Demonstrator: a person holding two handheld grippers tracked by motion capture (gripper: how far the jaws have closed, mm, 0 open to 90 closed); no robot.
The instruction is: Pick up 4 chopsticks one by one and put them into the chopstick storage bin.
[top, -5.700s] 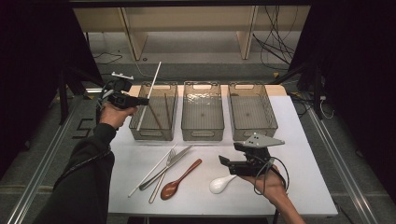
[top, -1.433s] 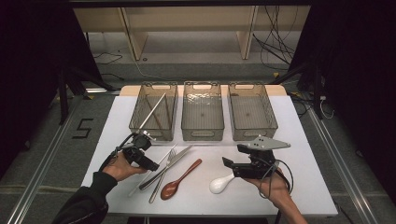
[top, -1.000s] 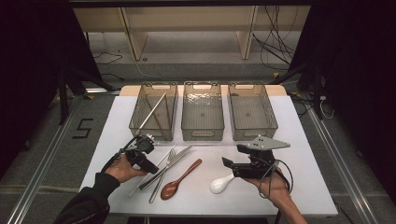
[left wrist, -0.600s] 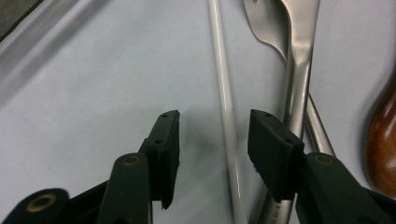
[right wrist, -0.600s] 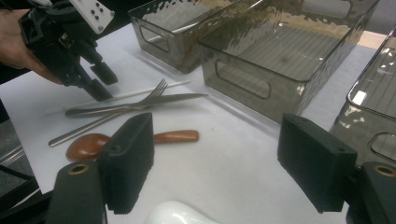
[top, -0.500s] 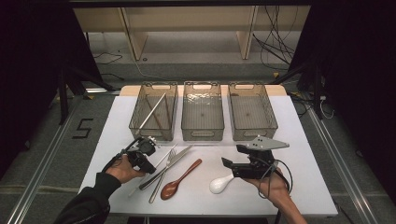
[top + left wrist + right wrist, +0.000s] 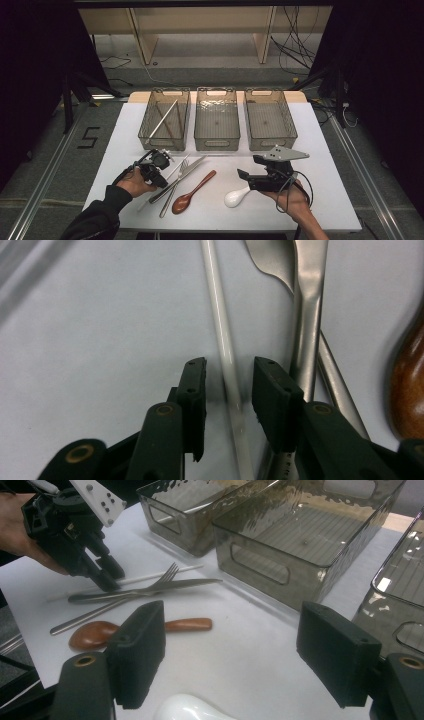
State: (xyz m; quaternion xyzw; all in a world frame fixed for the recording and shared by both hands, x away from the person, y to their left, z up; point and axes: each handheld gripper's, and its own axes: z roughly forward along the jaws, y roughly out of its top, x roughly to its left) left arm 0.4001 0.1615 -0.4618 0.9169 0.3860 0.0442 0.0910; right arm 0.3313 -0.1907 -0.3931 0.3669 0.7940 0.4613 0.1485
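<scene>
A white chopstick lies on the white table, left of a steel fork and knife. My left gripper points down at it, and its jaws have just been closing. The chopstick runs between the pads with a small gap on each side. The right gripper view shows this gripper low over the chopstick. My right gripper stands open at the front right with nothing between its jaws, just above a white ceramic spoon. A wooden spoon lies between the two grippers.
Three clear bins stand in a row at the back: left, middle, right. Another chopstick leans inside the left bin. The table's front edge runs close to both hands.
My left gripper has come down from the left bin to the table and settled over the white chopstick, and its jaws have narrowed around it. The right gripper has not moved.
</scene>
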